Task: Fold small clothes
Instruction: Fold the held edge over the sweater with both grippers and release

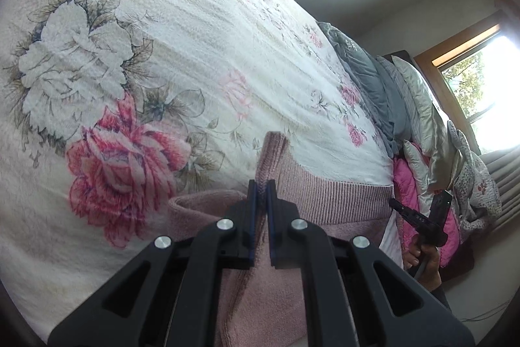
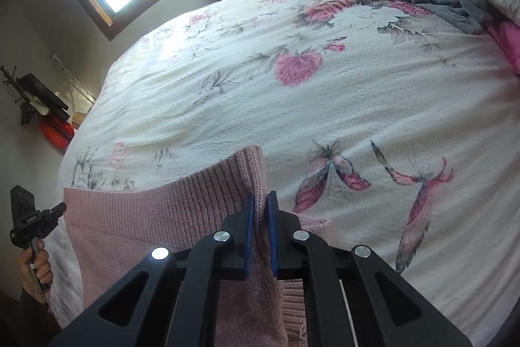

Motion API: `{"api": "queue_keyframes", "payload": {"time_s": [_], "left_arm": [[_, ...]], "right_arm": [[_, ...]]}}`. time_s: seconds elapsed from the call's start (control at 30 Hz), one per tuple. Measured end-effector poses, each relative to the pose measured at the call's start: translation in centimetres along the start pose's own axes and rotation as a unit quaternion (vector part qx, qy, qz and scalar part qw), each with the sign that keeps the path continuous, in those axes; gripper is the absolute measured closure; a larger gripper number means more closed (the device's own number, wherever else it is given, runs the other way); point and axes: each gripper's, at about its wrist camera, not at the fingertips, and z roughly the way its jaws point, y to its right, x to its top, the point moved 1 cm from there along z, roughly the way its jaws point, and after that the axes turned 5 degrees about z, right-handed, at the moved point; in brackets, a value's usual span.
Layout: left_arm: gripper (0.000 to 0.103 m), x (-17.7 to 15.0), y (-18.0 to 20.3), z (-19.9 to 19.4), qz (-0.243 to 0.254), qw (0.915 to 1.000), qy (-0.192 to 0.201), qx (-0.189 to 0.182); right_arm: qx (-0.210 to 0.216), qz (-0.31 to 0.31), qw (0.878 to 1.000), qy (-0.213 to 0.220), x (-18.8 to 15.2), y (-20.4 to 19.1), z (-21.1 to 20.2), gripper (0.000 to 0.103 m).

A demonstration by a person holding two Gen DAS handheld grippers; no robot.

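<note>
Pink sweater (image 1: 325, 194) on bed (image 1: 162, 54), ribbed hem clamped by left tool (image 1: 261, 184) and right tool (image 2: 260, 200); fold barely begun, most remaining

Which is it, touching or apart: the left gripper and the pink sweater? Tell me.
Touching. The left wrist view shows the left gripper shut on the pink sweater, with knit fabric pinched between the blue pads.
</note>
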Motion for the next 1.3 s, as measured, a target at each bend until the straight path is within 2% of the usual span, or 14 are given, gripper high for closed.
{"api": "queue_keyframes", "payload": {"time_s": [0.37, 0.4, 0.43, 0.5, 0.57, 0.67, 0.77, 0.83, 0.9, 0.97, 1.1, 1.17, 1.23, 1.3], "left_arm": [[0.098, 0.6, -4.7, 4.9, -0.051, 0.9968, -0.04, 0.046], [0.098, 0.6, -5.0, 4.9, -0.055, 0.9964, -0.041, 0.049], [0.101, 0.6, -5.0, 4.4, -0.056, 0.9958, -0.031, 0.064], [0.101, 0.6, -3.7, 2.2, -0.038, 0.9963, 0.009, 0.077], [0.095, 0.3, -1.4, 0.8, -0.011, 0.9991, 0.026, 0.033], [0.088, -1.1, 1.4, 2.9, 0.019, 0.9991, -0.025, -0.028], [0.094, -2.6, 0.0, 6.2, 0.01, 0.9976, -0.067, 0.014], [0.102, -3.2, -2.6, 7.3, -0.027, 0.9963, -0.077, 0.027], [0.102, -3.4, -3.5, 6.8, -0.052, 0.996, -0.072, 0.008], [0.095, -3.6, -2.0, 5.0, -0.029, 0.9977, -0.061, 0.003], [0.087, -7.2, 1.8, 1.0, 0.032, 0.995, -0.044, -0.084], [0.087, -9.6, 1.5, 1.4, 0.042, 0.9945, -0.066, -0.07], [0.101, -11.1, -1.0, 3.0, 0.017, 0.995, -0.092, -0.034], [0.102, -11.7, -3.4, 3.0, -0.024, 0.9946, -0.09, -0.047]], "right_arm": [[-0.039, 0.014, 0.998, -0.037, -0.3, 2.1, 5.9, 0.095], [-0.045, 0.016, 0.998, -0.044, -0.5, 2.5, 6.4, 0.09], [-0.052, 0.019, 0.997, -0.045, -0.7, 2.9, 6.5, 0.076], [-0.039, 0.038, 0.998, -0.024, -0.8, 3.6, 5.4, 0.073], [0.003, 0.051, 0.999, 0.002, -0.9, 3.4, 3.5, 0.073], [0.056, 0.059, 0.997, -0.006, -2.2, 3.1, 3.3, 0.074], [0.055, 0.071, 0.995, -0.037, -3.8, 4.1, 5.7, 0.08], [0.038, 0.079, 0.996, -0.035, -4.0, 5.4, 6.5, 0.103], [0.044, 0.089, 0.995, -0.033, -4.2, 6.1, 6.0, 0.101], [0.068, 0.08, 0.994, -0.024, -4.7, 5.4, 4.0, 0.086], [0.148, 0.049, 0.987, -0.035, -9.1, 3.4, 0.4, 0.086], [0.14, 0.044, 0.988, -0.051, -11.5, 4.0, 0.8, 0.086], [0.121, 0.065, 0.988, -0.065, -12.9, 6.0, 2.3, 0.103], [0.14, 0.103, 0.982, -0.068, -13.2, 7.7, 2.8, 0.103]]}}
